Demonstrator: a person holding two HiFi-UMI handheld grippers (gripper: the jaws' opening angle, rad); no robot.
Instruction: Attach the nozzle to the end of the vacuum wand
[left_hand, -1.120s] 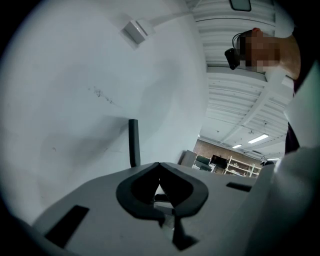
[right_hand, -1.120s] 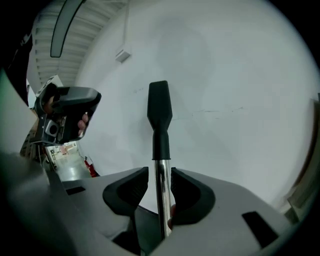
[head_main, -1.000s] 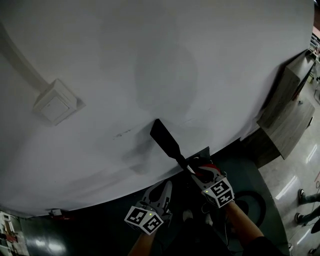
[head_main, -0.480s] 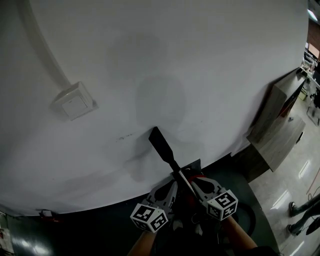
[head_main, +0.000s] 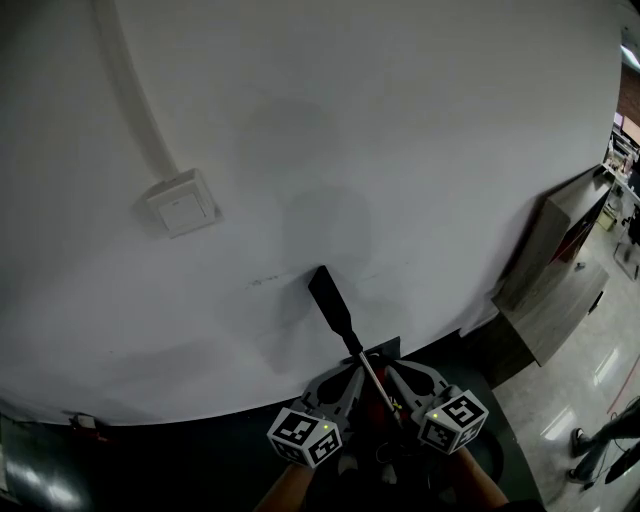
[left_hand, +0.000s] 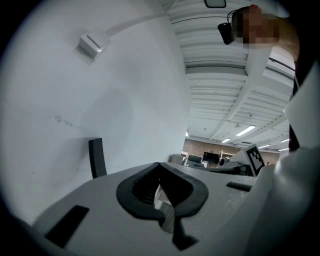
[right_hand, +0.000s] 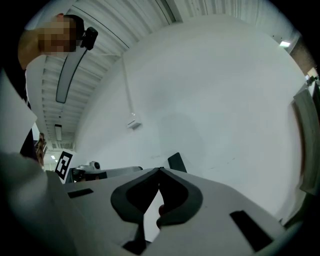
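A flat black nozzle (head_main: 330, 298) points up at the white wall on the end of a thin silver wand (head_main: 368, 376). The wand runs down between my two grippers at the bottom of the head view, to a red vacuum part that is mostly hidden. My left gripper (head_main: 348, 377) lies against the wand's left side with its jaws shut. My right gripper (head_main: 394, 377) lies at its right side, also shut. The nozzle tip (left_hand: 96, 157) shows past the left gripper (left_hand: 160, 166). It (right_hand: 176, 161) also shows beyond the right gripper (right_hand: 160, 170). I cannot tell whether either pair of pads presses on the wand.
A white wall fills most of each view. It carries a switch box (head_main: 182, 203) fed by a conduit (head_main: 130, 90). A wooden cabinet (head_main: 560, 270) stands to the right on the shiny floor. A dark mat (head_main: 470, 395) lies under my hands.
Both grippers rose and drew together at the bottom middle, and the wand now stands between them. The right gripper's jaws closed. The nozzle stayed close to the wall.
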